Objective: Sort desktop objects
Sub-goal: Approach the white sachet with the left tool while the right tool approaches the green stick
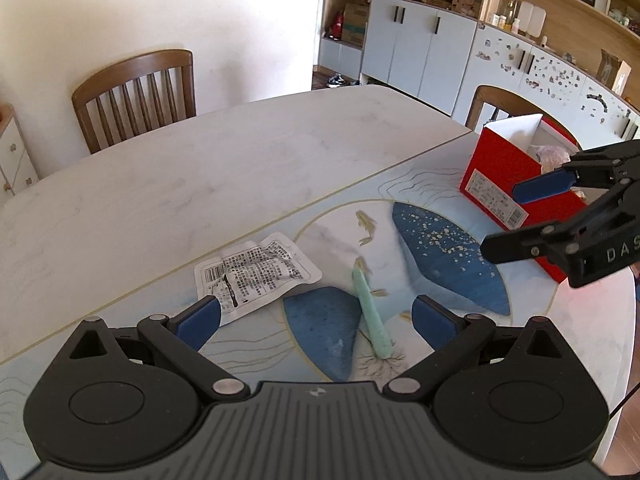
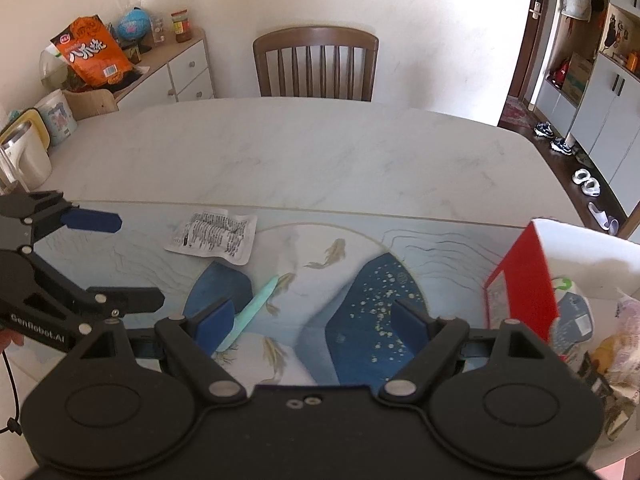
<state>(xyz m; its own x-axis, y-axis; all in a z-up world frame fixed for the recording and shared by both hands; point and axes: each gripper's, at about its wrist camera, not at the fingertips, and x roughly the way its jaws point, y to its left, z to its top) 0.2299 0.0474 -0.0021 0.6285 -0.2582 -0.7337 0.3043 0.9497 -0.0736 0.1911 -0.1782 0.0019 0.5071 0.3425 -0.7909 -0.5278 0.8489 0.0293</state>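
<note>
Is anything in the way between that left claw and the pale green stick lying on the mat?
Nothing visible. The left gripper has its jaws open, and the green stick lies on the mat between them. The white packet lies off to the side.

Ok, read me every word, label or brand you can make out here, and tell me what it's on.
"DAS", cut off at the frame edge: right gripper.
"GenRobot.AI": left gripper.
White sachet: barcode and dense print, too small.
Red box label: too small.
Orange snack bag: large characters, not clearly readable.
</note>
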